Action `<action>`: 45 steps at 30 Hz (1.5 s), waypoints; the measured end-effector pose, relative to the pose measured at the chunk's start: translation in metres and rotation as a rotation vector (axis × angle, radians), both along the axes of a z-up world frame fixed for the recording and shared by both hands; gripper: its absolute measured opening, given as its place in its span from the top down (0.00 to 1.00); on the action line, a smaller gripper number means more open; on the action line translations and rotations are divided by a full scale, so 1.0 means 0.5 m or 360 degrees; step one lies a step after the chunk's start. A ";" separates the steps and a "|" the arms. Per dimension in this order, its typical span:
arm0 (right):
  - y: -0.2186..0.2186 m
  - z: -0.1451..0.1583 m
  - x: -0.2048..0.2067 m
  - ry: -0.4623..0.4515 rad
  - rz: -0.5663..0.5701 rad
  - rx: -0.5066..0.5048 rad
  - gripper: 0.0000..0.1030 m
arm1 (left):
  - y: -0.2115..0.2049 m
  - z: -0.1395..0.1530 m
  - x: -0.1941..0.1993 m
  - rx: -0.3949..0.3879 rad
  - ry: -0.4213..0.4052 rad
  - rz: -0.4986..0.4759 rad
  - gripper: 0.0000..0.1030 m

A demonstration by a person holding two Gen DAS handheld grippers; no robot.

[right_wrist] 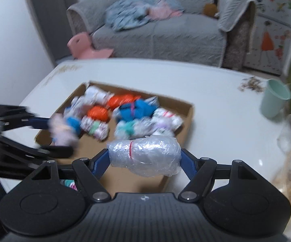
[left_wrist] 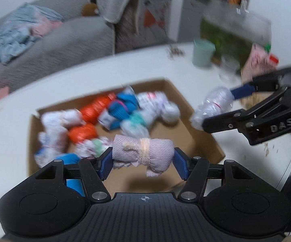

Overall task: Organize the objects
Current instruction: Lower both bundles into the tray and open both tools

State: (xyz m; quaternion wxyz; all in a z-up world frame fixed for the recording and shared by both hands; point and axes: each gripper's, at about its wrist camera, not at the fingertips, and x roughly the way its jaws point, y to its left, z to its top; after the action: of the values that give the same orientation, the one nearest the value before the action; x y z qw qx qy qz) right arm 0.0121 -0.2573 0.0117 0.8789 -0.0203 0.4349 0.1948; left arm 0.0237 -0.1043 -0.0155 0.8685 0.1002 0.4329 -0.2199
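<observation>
- Your left gripper (left_wrist: 143,158) is clamped on a pale pink rolled cloth bundle (left_wrist: 143,154) tied round the middle with a band; the blue pads press on its two ends, at the lower centre of the left wrist frame, above the near part of the cardboard box (left_wrist: 201,141).
- Your right gripper (right_wrist: 145,157) is squeezing a clear plastic-wrapped bundle (right_wrist: 145,155) with a thin red band round it, in the lower centre of the right wrist frame, over the box's near right corner.
- In the left wrist frame that right gripper reaches in from the right edge, its bundle beside the box's right wall.
- Your box sits on the white table (right_wrist: 216,104) and holds blurred rolled bundles in orange, blue, teal and white, packed toward its far side.
- At the right of the right wrist frame a mint green cup (right_wrist: 274,98) stands on the table, well apart from the box.
- Across the top of that frame, a grey sofa (right_wrist: 165,34) carries crumpled blue cloth.
</observation>
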 end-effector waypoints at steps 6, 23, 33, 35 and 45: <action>0.020 -0.041 0.017 0.0070 0.0136 -0.0092 0.31 | 0.014 -0.055 0.023 0.0088 0.0107 -0.0060 0.35; 0.066 -0.129 0.073 0.0091 0.0427 -0.0290 0.31 | 0.002 -0.131 0.145 -0.0047 0.0305 0.0205 0.34; 0.066 -0.146 0.095 0.0023 0.0467 -0.0372 0.31 | -0.018 -0.144 0.153 -0.0057 0.0282 0.0345 0.34; 0.066 -0.147 0.094 0.0009 0.0478 -0.0385 0.31 | -0.021 -0.143 0.154 -0.0074 0.0289 0.0366 0.34; 0.069 -0.148 0.089 -0.0010 0.0489 -0.0399 0.30 | -0.034 -0.145 0.159 -0.0095 0.0304 0.0447 0.33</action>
State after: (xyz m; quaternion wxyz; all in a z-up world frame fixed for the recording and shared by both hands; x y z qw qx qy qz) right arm 0.0567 -0.2230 -0.0621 0.8308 -0.1962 0.4448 0.2709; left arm 0.1031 -0.1213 -0.0878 0.8482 -0.0085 0.5164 -0.1177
